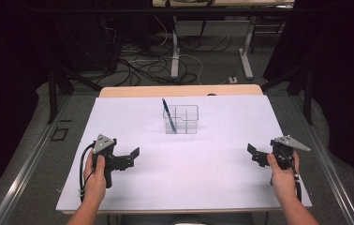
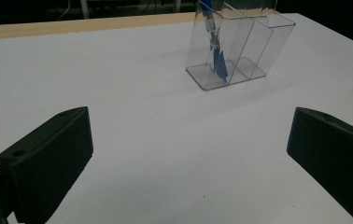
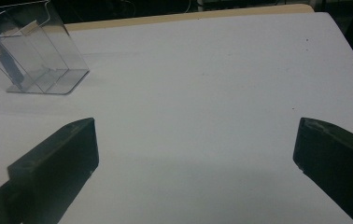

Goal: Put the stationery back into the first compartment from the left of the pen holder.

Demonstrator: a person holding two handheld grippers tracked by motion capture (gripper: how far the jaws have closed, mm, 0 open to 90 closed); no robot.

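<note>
A clear plastic organiser (image 1: 182,119) with several compartments stands near the middle of the white table (image 1: 180,159), toward its far side. A blue pen (image 1: 167,112) leans upright in its left compartment. My left gripper (image 1: 134,156) rests near the table's front left, held by a hand, open and empty. My right gripper (image 1: 253,154) sits at the front right, also open and empty. In the left gripper view the organiser (image 2: 240,46) with the pen (image 2: 214,44) stands ahead between the wide-apart jaws. In the right gripper view the organiser (image 3: 34,51) lies far to the upper left.
Beyond the table's wooden far edge (image 1: 180,90) lie table legs (image 1: 175,51) and loose cables (image 1: 142,65) on the floor. Metal rails (image 1: 25,168) run along both sides.
</note>
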